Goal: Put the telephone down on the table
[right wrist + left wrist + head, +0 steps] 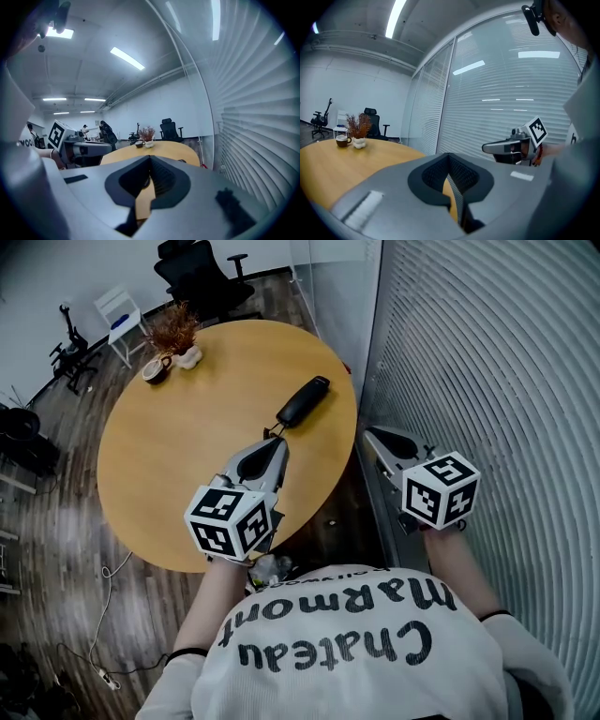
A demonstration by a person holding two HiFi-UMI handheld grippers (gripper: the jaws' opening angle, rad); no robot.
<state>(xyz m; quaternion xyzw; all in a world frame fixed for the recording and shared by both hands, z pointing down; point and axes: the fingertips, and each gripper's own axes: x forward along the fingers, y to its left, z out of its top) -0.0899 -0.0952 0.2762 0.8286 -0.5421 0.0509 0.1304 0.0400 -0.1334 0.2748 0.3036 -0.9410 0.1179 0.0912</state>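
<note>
Head view: telephone [303, 401] flat on tabletop [178, 465], my left claw [273, 435] and right claw [370, 434] both closed, empty.

Office meeting room, indicated by round wooden table [187, 427], black swivel chair [202, 273] parked behind it; glass partition [431, 108] backed by slatted blinds [487, 362], strip ceiling lights [127, 58], wood-plank floor [75, 512]; dried plant centrepiece [173, 329] set on the tabletop

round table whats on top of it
A black telephone lies near its right edge; a dried plant in a white pot and a brown cup sit farther back. The left tongs cover part of the near tabletop.
</note>
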